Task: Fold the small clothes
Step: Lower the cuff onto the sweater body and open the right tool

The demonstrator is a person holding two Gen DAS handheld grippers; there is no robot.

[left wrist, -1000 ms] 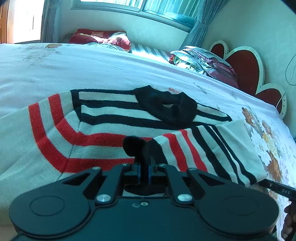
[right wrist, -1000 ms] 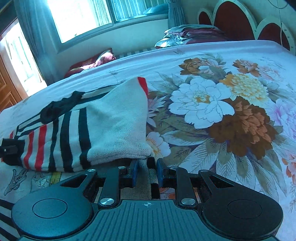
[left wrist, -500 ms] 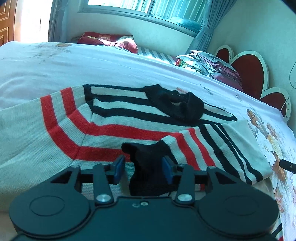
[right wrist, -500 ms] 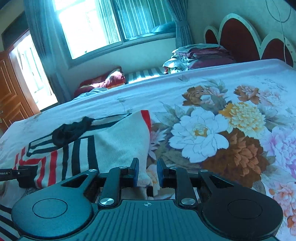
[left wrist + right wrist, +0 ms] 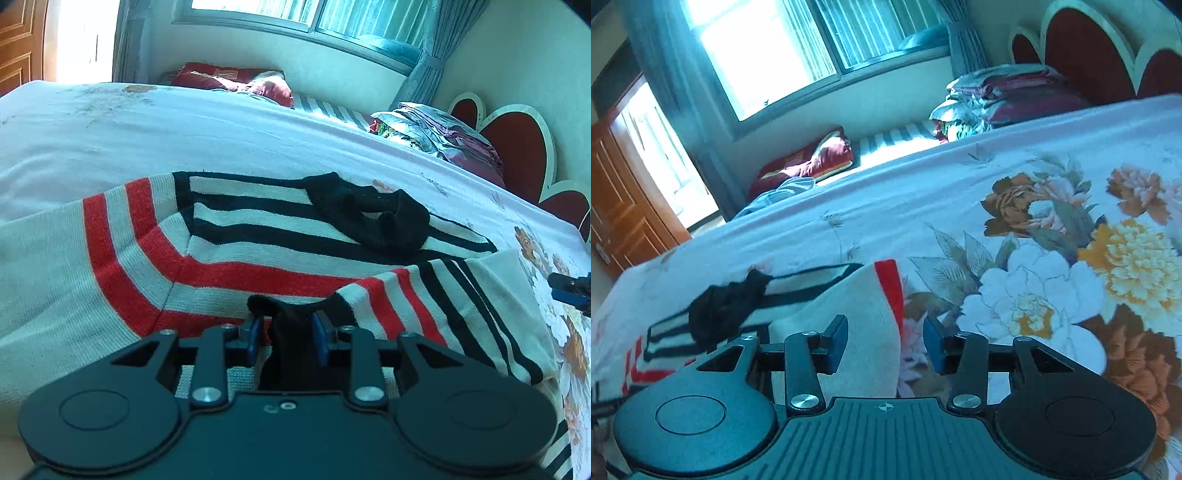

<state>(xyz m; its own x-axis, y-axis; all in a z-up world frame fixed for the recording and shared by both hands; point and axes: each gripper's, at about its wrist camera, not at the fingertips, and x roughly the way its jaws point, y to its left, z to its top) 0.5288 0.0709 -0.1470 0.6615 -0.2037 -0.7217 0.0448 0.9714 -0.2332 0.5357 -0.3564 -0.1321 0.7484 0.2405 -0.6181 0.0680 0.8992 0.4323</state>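
A small striped sweater [image 5: 258,243], cream with red and black bands and a black collar [image 5: 373,221], lies flat on the bed. One sleeve is folded across its body, and its black cuff [image 5: 291,332] lies between the fingers of my left gripper [image 5: 284,338], which is open around it. In the right wrist view the sweater [image 5: 820,314] lies at lower left. My right gripper [image 5: 884,343] is open over the sweater's cream edge and holds nothing. Its blue-padded tip also shows at the right edge of the left wrist view [image 5: 570,290].
The bed sheet is white on the left [image 5: 147,136] and flowered on the right [image 5: 1052,277]. Folded bedding [image 5: 1008,96] is stacked by the red scalloped headboard [image 5: 1089,48]. A red pillow [image 5: 809,162] lies under the window. A wooden door [image 5: 617,206] stands at the left.
Both grippers have opened: the left has let go of the sleeve's black cuff, the right has let go of the sweater's edge. The right gripper has lifted and tilted back.
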